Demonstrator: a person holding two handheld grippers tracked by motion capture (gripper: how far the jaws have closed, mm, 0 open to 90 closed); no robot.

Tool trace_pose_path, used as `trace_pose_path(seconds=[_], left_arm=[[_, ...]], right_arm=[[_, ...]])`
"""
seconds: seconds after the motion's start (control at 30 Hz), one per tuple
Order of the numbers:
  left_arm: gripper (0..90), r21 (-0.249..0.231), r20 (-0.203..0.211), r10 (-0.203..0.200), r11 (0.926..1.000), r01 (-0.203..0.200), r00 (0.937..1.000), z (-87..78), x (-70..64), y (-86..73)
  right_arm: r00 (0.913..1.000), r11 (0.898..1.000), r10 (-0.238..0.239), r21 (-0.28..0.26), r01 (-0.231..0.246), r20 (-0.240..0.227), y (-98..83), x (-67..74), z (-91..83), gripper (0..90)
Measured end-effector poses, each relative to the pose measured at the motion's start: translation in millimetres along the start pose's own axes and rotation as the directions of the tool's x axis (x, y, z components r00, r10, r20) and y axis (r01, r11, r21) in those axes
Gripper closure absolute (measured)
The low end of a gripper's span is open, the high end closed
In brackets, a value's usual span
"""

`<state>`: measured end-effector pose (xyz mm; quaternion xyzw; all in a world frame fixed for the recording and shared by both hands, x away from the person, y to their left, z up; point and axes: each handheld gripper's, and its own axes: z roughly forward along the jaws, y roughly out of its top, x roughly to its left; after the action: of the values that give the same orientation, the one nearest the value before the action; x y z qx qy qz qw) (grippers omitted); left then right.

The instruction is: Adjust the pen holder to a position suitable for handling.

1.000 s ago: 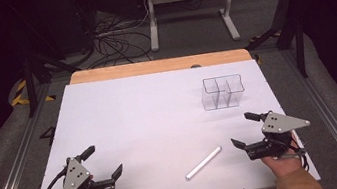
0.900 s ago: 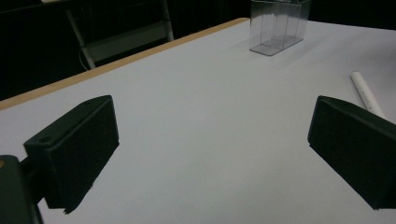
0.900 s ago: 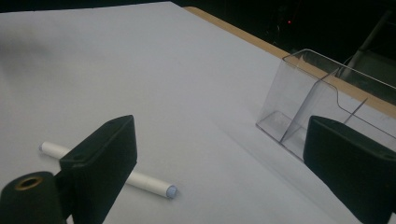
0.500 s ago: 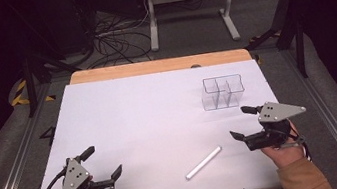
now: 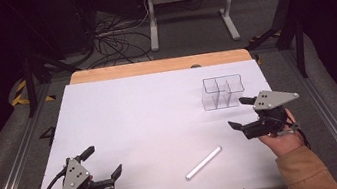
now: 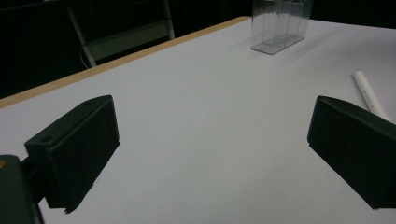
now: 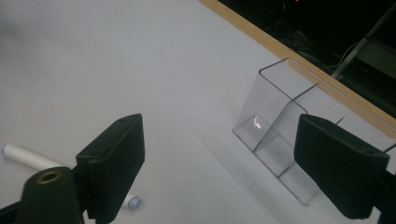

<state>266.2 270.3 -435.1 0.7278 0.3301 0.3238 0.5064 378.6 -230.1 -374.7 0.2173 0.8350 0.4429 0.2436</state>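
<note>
A white capped tube [image 5: 203, 162] lies on the white table top [image 5: 149, 112], near the front and right of centre. A clear divided box [image 5: 223, 91] stands empty at the back right. My right gripper [image 5: 237, 113] hovers just in front of the box, above the table. It is open, its jaws have just been closing a little, and nothing is between them. In the right gripper view the box [image 7: 280, 126] is ahead and the tube [image 7: 28, 158] lies low at the left. My left gripper [image 5: 103, 160] rests open and empty at the front left, with the tube [image 6: 369, 93] off to its right.
A wooden strip [image 5: 157, 67] edges the table's far side. Beyond it are a metal stand [image 5: 188, 5] and cables [image 5: 112, 37] on the dark floor. Metal rails [image 5: 13, 188] run along both sides of the table.
The right gripper has risen and moved away from the front edge toward the clear box. The left gripper, the tube and the box have stayed put.
</note>
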Motion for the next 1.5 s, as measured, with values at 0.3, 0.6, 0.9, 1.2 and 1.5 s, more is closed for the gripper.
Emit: trace_pose_path(seconds=[0.3,0.6,0.9,1.2,1.5], left_arm=[[3.2,0.001,-0.005,-0.002,1.0,0.002,1.0,-0.6,1.0,0.0],[3.3,0.0,-0.004,-0.007,1.0,0.007,1.0,0.0,1.6,-0.3],[3.3,0.004,-0.005,-0.003,1.0,0.003,1.0,0.6,1.7,-0.2],[3.3,0.006,-0.005,-0.001,1.0,0.002,1.0,1.3,1.1,-0.6],[3.3,0.011,0.0,0.004,0.9999,-0.004,1.0,2.7,0.8,-0.8]], right_arm=[[0.9999,1.0,-0.012,0.024,0.012,0.007,9.1,-9.7,8.5,16.4],[0.9994,0.999,-0.029,0.045,0.028,0.018,10.4,-18.8,12.4,16.6],[0.998,0.99,-0.056,0.125,0.059,-0.03,18.4,-33.8,21.6,29.7],[0.9983,0.979,-0.047,0.198,0.053,-0.035,20.2,-49.5,41.6,39.3],[0.9953,0.959,-0.096,0.265,0.095,-0.012,23.5,-65.5,57.9,46.0]])
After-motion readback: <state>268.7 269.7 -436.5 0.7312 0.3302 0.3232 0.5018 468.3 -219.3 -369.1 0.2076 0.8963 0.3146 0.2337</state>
